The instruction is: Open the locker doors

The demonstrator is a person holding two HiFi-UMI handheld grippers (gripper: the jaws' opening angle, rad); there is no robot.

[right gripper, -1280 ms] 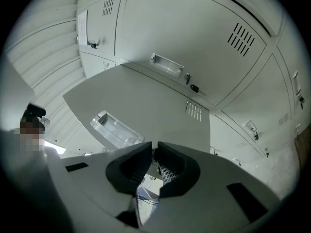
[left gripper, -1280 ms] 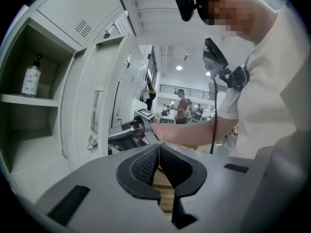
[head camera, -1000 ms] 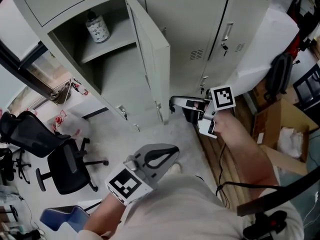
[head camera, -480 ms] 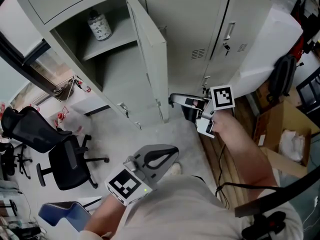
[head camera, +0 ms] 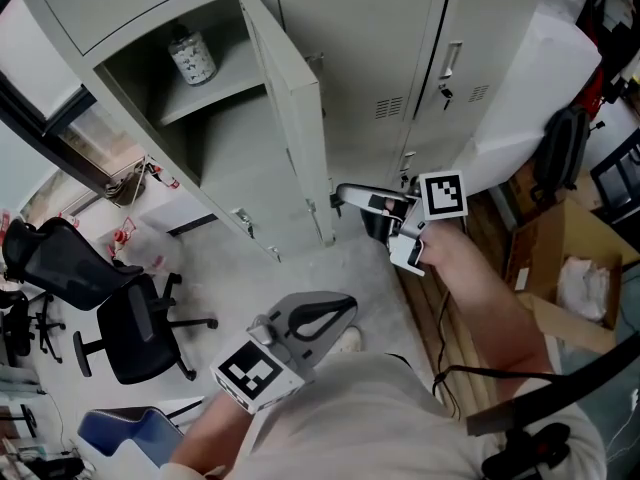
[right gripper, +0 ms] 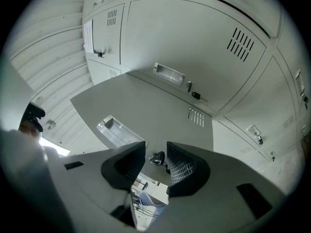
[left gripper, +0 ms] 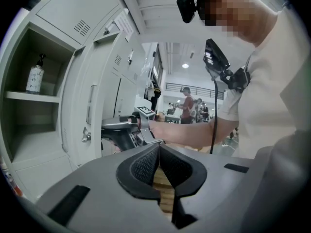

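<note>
The grey locker bank fills the top of the head view. Its left door (head camera: 295, 118) stands swung out, edge toward me, and a white bottle (head camera: 192, 56) sits on the shelf inside. The two doors to its right (head camera: 370, 58) (head camera: 480, 58) are closed. My right gripper (head camera: 342, 199) is at the open door's lower free edge. In the right gripper view it (right gripper: 155, 160) is open, with the door's lock knob (right gripper: 156, 158) in the gap between the jaws. My left gripper (head camera: 305, 320) hangs low near my body, shut and empty (left gripper: 159, 165).
A black office chair (head camera: 125, 333) stands on the floor at the left. A cardboard box (head camera: 570, 268), a black bag (head camera: 558, 153) and wooden planks (head camera: 500, 233) crowd the right side. A cable runs from my right gripper. People stand far off in the hall.
The open door has swung slightly further left, and my right gripper has followed it a little to the left. My left gripper has stayed put.
</note>
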